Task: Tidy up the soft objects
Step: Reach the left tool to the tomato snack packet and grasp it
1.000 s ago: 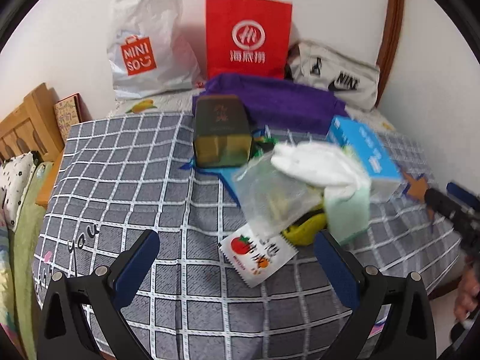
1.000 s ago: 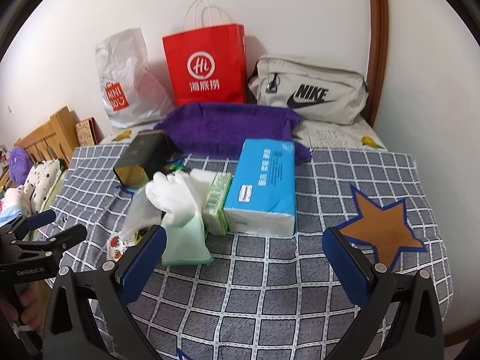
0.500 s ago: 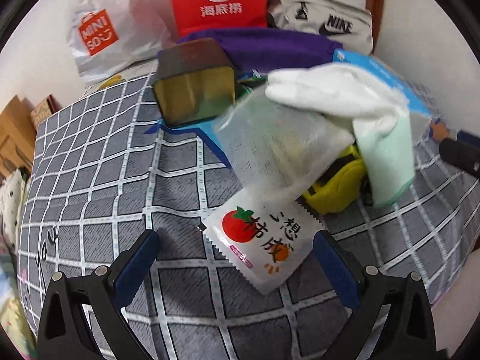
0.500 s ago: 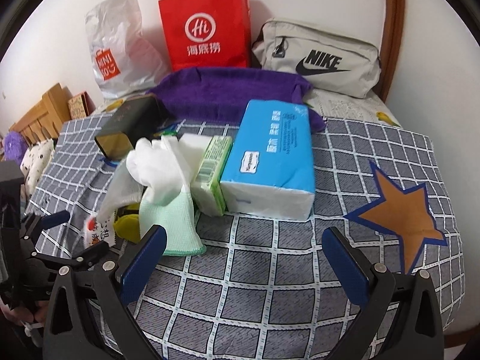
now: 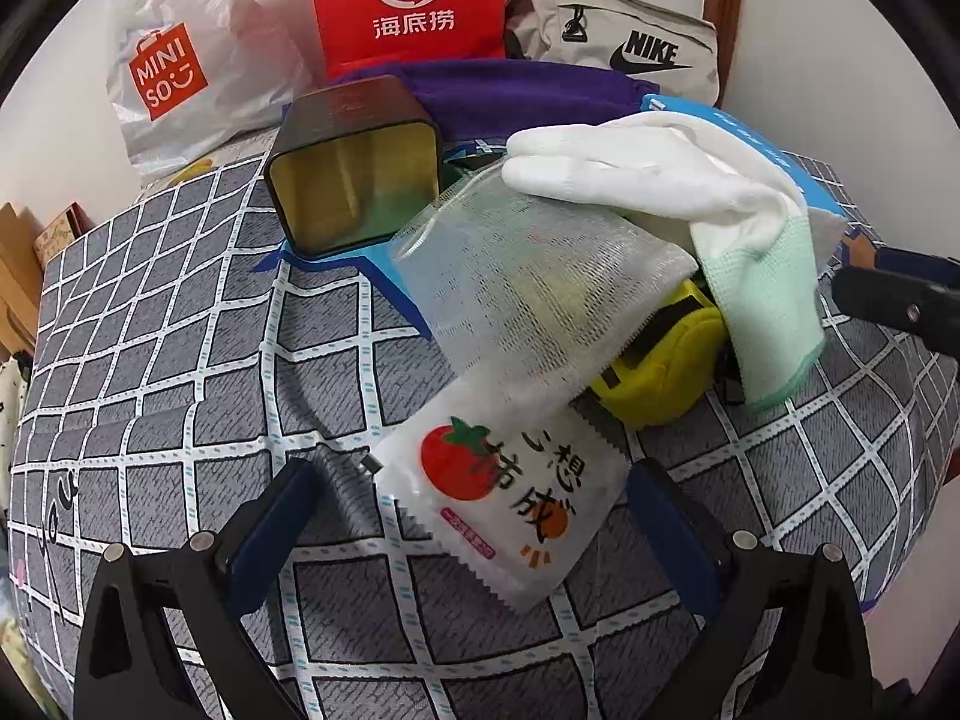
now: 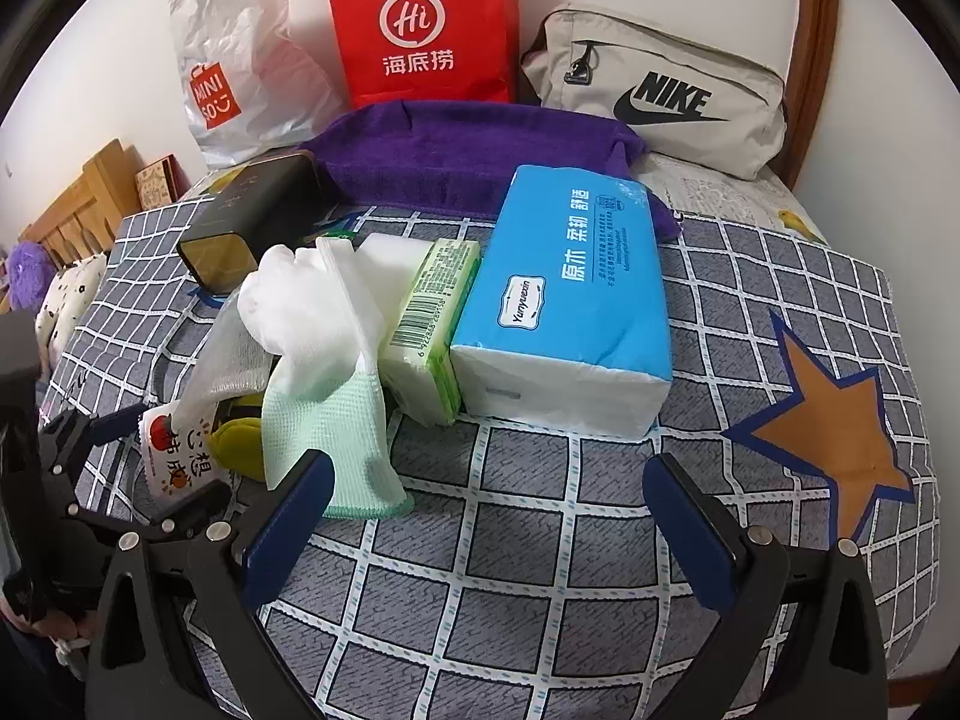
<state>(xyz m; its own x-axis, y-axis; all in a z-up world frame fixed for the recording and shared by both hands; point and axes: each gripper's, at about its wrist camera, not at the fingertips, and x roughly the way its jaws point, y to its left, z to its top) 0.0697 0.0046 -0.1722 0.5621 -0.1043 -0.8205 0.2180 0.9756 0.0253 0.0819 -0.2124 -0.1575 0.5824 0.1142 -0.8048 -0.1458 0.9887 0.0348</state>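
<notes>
Between the spread fingers of the left tool [image 5: 468, 516], the snack packet [image 5: 498, 492] was pinned under the mesh pouch [image 5: 528, 294], which risked being dragged along.

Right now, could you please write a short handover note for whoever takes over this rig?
Left tongs: open, empty, straddling the snack packet at the pile's near edge.
Right tongs: open, empty, over the blanket in front of the tissue pack.
Pile: mesh bag overlaps the packet; glove drapes over the bag; yellow item underneath; tin behind.
Done: nothing visibly sorted.
Left: grasp the packet, then sort the rest.
</notes>
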